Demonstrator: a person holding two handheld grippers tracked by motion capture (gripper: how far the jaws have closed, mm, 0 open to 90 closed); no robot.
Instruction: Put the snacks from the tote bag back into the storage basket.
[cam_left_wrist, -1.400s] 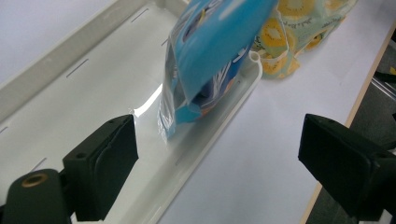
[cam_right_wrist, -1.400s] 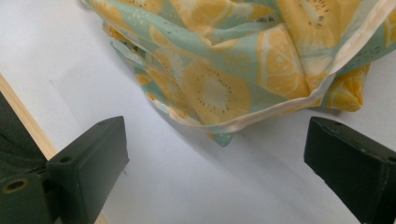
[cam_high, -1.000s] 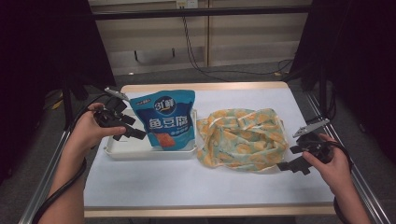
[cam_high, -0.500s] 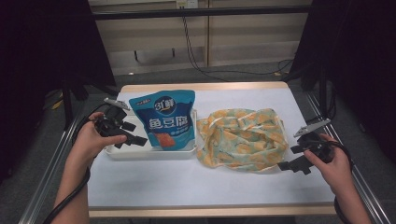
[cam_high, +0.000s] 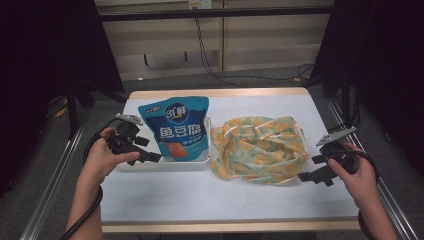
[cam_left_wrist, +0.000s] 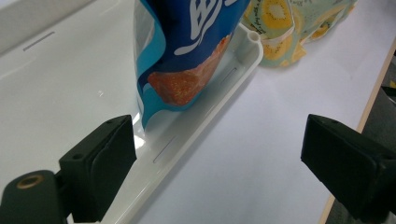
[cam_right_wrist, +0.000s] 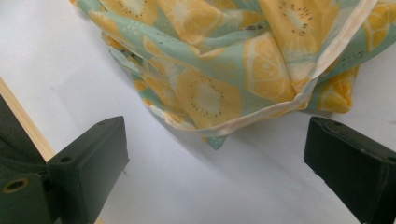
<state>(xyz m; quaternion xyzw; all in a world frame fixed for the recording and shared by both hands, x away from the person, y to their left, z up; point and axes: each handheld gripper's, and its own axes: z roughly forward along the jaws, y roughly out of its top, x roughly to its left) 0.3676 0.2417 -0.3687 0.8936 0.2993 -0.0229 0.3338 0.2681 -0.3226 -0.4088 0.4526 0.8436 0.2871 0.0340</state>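
A blue snack pouch (cam_high: 177, 129) lies in a white tray (cam_high: 165, 165) at the table's left; in the left gripper view the blue snack pouch (cam_left_wrist: 187, 51) overhangs the white tray's (cam_left_wrist: 205, 100) rim. A crumpled green cloth bag with an orange fruit print (cam_high: 260, 149) lies to the right of the tray. My left gripper (cam_high: 147, 150) is open over the tray's left part, beside the pouch's lower corner. My right gripper (cam_high: 314, 169) is open at the bag's right edge; the printed bag (cam_right_wrist: 219, 70) lies just beyond its jaws, untouched.
The white table top (cam_high: 225, 195) has a wooden front edge (cam_high: 230, 226). Metal rails (cam_high: 50, 190) run along both sides. Cables (cam_high: 210, 55) hang behind the table's far edge.
My left gripper has moved down and to the right, toward the pouch's lower left corner. The right gripper has barely shifted.
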